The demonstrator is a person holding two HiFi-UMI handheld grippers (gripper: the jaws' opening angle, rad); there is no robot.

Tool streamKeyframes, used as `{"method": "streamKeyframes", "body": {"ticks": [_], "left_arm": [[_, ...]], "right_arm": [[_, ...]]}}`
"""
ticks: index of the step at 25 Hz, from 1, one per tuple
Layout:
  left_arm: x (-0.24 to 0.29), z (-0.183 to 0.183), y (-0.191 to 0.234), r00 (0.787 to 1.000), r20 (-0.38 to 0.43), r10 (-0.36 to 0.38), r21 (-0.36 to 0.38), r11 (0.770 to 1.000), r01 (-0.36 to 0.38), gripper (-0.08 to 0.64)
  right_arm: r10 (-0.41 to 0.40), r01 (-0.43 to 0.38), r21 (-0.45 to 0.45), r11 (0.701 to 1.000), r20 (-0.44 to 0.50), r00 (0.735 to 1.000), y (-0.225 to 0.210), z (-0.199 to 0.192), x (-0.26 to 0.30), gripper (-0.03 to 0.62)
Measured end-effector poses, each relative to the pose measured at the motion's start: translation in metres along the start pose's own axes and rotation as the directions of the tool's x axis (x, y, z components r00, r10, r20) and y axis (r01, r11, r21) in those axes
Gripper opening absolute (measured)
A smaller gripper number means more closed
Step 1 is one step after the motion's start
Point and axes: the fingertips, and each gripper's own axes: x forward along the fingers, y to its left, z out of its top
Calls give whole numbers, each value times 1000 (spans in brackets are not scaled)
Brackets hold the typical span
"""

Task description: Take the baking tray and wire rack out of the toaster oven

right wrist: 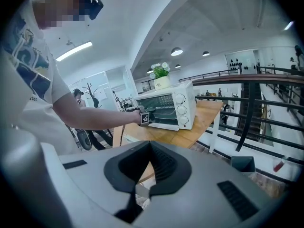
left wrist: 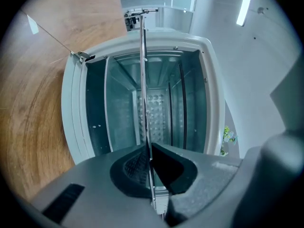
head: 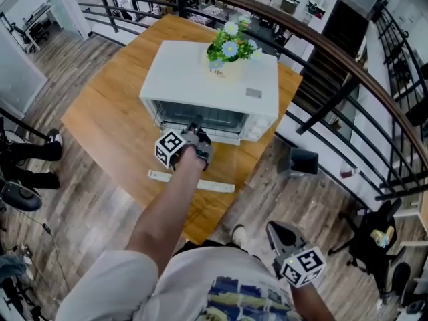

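Left gripper (left wrist: 148, 148) clamps tray (left wrist: 142, 80) edge, unseen overhead.

We're up on an open mezzanine in what looks like an office or lab building, not a home kitchen. The white toaster oven (head: 214, 79) sits on a lone wooden counter (head: 100, 119) on a plank floor (head: 80, 199). A dark metal railing (head: 348, 62) sweeps round behind the toaster oven, and past it there are desks (head: 221, 9) crowded with gear. To the toaster oven's right a staircase (head: 331, 49) drops away. A rolling office chair (head: 371, 239) stands near the railing, nearer us than the toaster oven. High above it hang round ceiling lamps (right wrist: 176, 51) and a strip light (right wrist: 74, 51).
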Motion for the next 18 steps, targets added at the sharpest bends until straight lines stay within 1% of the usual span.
{"method": "streamKeyframes", "body": {"ticks": [18], "left_arm": [[-38,-9,-3,1000,10,4,-1,1000,-4,2]], "right_arm": [[90,-90,-67,994,-1,996,8,11,8,2]]}}
